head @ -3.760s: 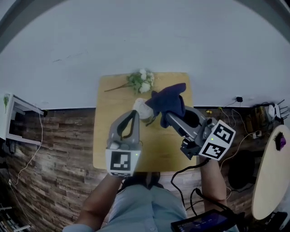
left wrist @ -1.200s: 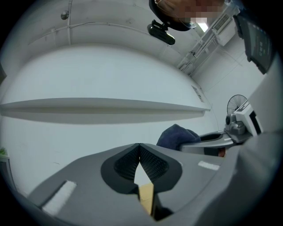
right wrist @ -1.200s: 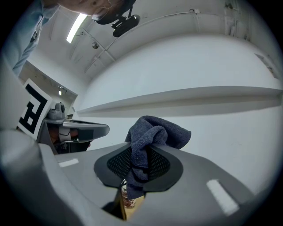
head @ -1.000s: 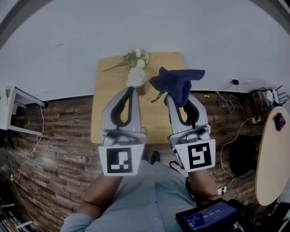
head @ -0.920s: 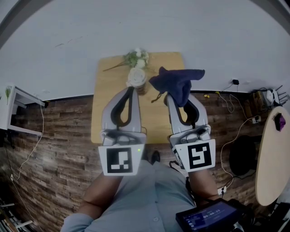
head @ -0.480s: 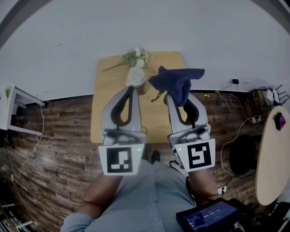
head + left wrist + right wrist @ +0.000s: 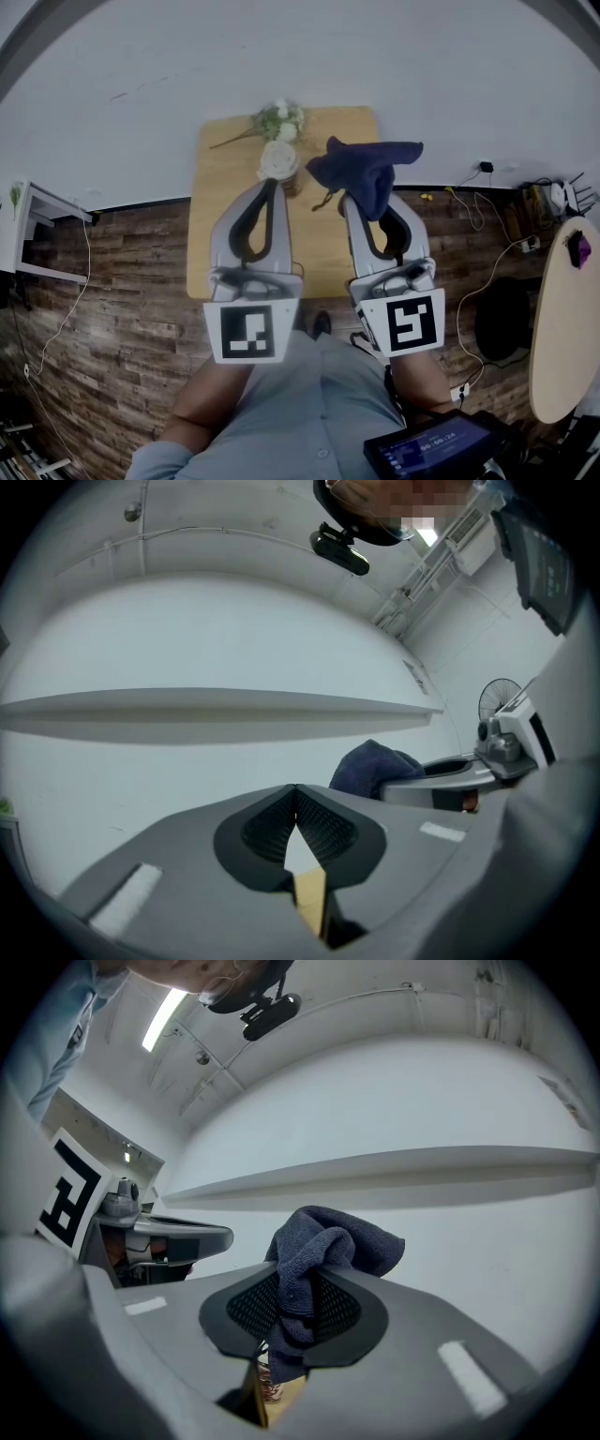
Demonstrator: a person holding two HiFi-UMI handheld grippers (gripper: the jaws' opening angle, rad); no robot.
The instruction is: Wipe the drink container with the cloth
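Right gripper [image 7: 298, 1290] pinching the bunched cloth [image 7: 364, 172], held just right of the cup [image 7: 279, 162]. Left gripper [image 7: 296, 791] pressed together, empty, tip at the cup's near side; contact unclear. Cup upright on the desk [image 7: 217, 216], flowers [image 7: 278, 120] just behind it. Judgement: open left to steady the cup, then sweep cloth round its wall with light pressure, as it may tip. Cup wall mostly out of sight from above.

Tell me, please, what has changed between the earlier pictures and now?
Both grippers drew back from the drink container toward the person. The right gripper took the cloth off it; the left gripper came away from it, jaws shut on nothing. Unchanged: the cloth is clamped in the right jaws, and the container stands on the table by the flowers. In the last second nothing visibly moved.
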